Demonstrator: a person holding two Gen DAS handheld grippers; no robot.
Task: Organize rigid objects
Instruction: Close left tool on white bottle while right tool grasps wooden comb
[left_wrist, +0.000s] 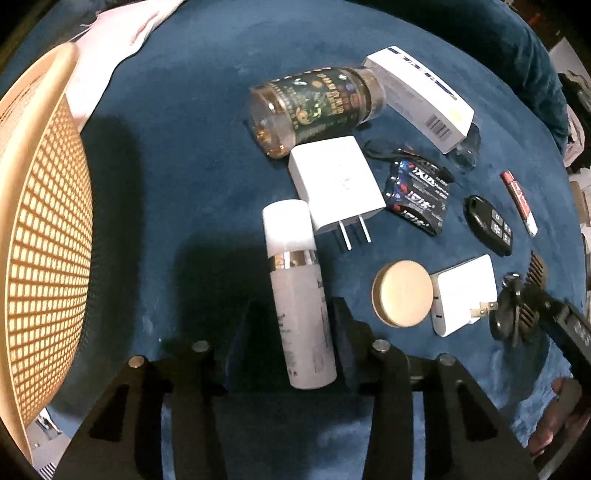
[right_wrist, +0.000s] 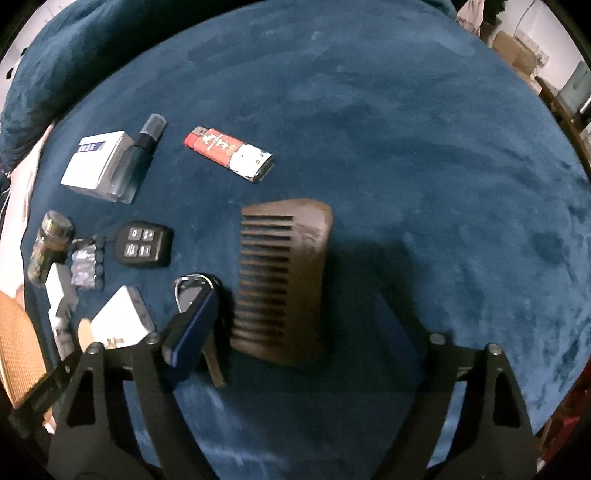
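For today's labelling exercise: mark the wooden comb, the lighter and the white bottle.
wooden comb (right_wrist: 295, 280), right wrist view, on its solid spine.
lighter (right_wrist: 225, 149), right wrist view, on the red body.
white bottle (left_wrist: 301, 314), left wrist view, on its frosted body.

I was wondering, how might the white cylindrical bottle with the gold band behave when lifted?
The white cylindrical bottle with the gold band looks rigid, probably light plastic. Lying on its side, its round body could roll if nudged. Its smooth surface may slip somewhat.
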